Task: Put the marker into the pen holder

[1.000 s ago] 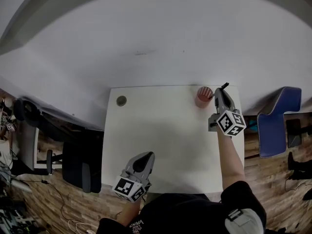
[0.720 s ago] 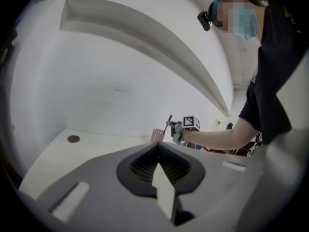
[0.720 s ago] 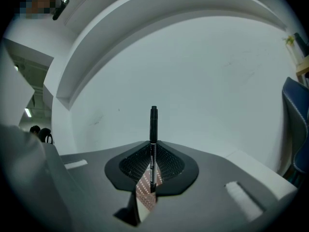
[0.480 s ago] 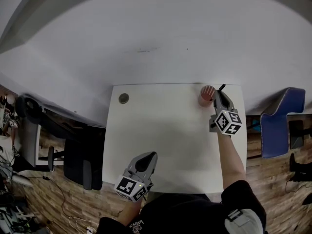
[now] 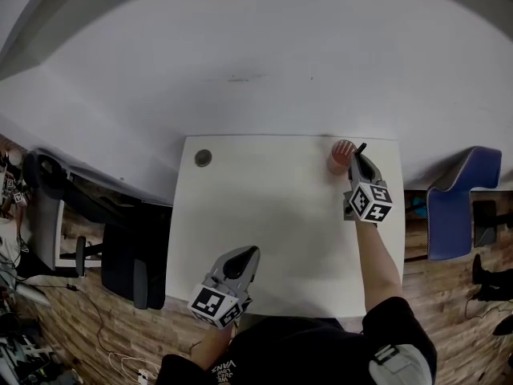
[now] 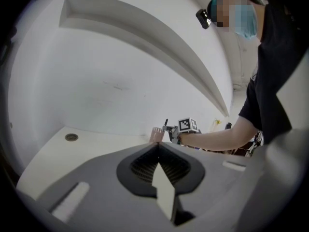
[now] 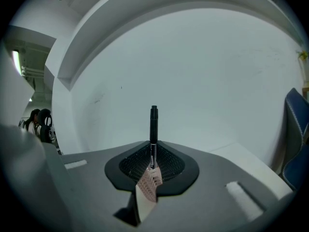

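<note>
- The marker (image 7: 153,129) is pinched between the pressed jaws of the right tongs (image 7: 152,164), its lower end hidden between the pads and its black cap end standing straight out beyond them.
- In the head view the marker (image 5: 360,147) is seen just to the right of the holder (image 5: 341,156), outside it; whether the two touch cannot be told.
- The holder, a pink cup with its mouth up, is set on the far right corner of the white worktop (image 5: 272,215), close to the wall (image 5: 256,62).
- In the left gripper view the marker (image 6: 166,125) is shown upright, just beside the holder (image 6: 157,134) and higher than its rim.
- The right tongs (image 5: 357,157) are held over the far right part of the worktop, with a bare forearm (image 5: 375,255) behind them.
- The left tongs (image 6: 159,154) are pressed together with nothing between them.
- The left tongs (image 5: 244,256) are kept over the near edge of the worktop, well apart from the holder.
- A round hole (image 5: 203,158) is set in the far left corner of the worktop.
- A blue chair (image 5: 453,199) is seen to the right of the worktop and a black chair (image 5: 128,267) to its left, both on a wooden floor (image 5: 72,327).
</note>
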### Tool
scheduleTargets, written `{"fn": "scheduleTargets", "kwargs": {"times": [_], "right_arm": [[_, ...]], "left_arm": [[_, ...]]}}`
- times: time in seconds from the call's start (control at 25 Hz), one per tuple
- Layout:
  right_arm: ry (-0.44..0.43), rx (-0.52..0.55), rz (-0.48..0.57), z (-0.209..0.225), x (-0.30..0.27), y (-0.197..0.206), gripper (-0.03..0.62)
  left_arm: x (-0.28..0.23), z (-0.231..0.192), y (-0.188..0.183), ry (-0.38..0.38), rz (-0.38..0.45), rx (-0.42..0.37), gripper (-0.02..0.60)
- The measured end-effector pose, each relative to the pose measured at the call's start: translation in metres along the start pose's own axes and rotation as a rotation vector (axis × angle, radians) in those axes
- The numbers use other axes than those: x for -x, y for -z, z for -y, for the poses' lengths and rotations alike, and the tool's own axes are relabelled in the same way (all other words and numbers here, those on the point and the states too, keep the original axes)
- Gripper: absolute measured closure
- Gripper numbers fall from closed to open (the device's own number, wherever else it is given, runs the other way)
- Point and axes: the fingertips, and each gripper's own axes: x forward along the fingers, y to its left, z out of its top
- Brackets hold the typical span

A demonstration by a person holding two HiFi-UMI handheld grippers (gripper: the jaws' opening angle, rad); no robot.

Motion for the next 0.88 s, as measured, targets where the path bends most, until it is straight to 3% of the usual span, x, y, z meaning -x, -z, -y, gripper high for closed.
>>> {"fn": "scheduleTargets", "kwargs": {"times": [0.88], "right_arm": [[0.005,-0.015,-0.016,0.0011,-0.0003,0.0075,0.556]], "left_arm": [[-0.0043,-0.005,0.0041,0.005,-0.015,0.007,0.529]]}}
